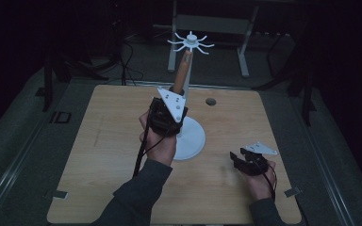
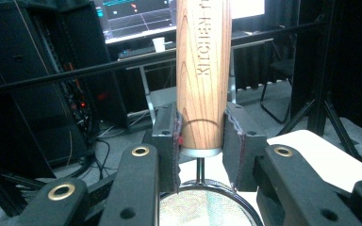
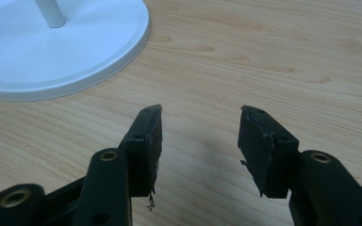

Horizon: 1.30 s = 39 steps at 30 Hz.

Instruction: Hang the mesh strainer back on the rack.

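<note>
So the left gripper [image 2: 200, 136] is clamped on a wooden handle [image 2: 202, 70] above the white stand [image 1: 191, 136]; right gripper [image 3: 200, 141] sits spread wide over bare table [image 3: 264, 56], near the front right edge.

Left gripper raised, right gripper low

The left gripper [image 1: 173, 96] was clamped near centre, pointing far; the right gripper [image 3: 200, 141] sat agape, near right.

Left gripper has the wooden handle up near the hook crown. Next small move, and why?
Probably raise the left gripper a little further toward the white hook crown. Its jaws are clamped on the wooden handle, whose top sits just below the hooks. Which hook it lines up with cannot be told. The right gripper rests open over the table.
</note>
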### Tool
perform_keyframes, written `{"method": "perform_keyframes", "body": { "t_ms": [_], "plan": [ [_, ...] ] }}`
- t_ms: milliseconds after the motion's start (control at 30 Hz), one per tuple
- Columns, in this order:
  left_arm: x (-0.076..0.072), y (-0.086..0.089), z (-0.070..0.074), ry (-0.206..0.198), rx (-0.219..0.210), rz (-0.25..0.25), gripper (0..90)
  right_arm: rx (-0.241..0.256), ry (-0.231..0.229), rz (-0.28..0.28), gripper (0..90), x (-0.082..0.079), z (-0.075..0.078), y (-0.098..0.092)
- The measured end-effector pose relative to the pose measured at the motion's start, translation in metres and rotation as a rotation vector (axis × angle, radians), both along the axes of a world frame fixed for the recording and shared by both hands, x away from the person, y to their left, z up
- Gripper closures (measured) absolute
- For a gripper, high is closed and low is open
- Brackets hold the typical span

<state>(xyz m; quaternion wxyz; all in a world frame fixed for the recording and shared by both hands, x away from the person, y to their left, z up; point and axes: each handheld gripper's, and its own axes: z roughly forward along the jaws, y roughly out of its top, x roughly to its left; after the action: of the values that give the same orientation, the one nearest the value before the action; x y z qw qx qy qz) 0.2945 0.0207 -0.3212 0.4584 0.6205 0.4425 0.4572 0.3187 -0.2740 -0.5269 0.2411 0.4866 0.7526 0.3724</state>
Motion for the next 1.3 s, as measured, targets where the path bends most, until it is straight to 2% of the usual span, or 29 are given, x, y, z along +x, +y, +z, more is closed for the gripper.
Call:
{"method": "perform_keyframes", "body": {
  "t_ms": [700, 1300],
  "plan": [
    [0.007, -0.008, 0.003, 0.003, 0.037, 0.021, 69.2, -0.001, 0.000, 0.000, 49.8, 0.000, 0.000, 0.000],
    [0.022, -0.012, 0.003, 0.035, 0.064, 0.047, 69.1, -0.001, -0.002, 0.001, 49.7, 0.000, 0.000, -0.001]
  ]
}}
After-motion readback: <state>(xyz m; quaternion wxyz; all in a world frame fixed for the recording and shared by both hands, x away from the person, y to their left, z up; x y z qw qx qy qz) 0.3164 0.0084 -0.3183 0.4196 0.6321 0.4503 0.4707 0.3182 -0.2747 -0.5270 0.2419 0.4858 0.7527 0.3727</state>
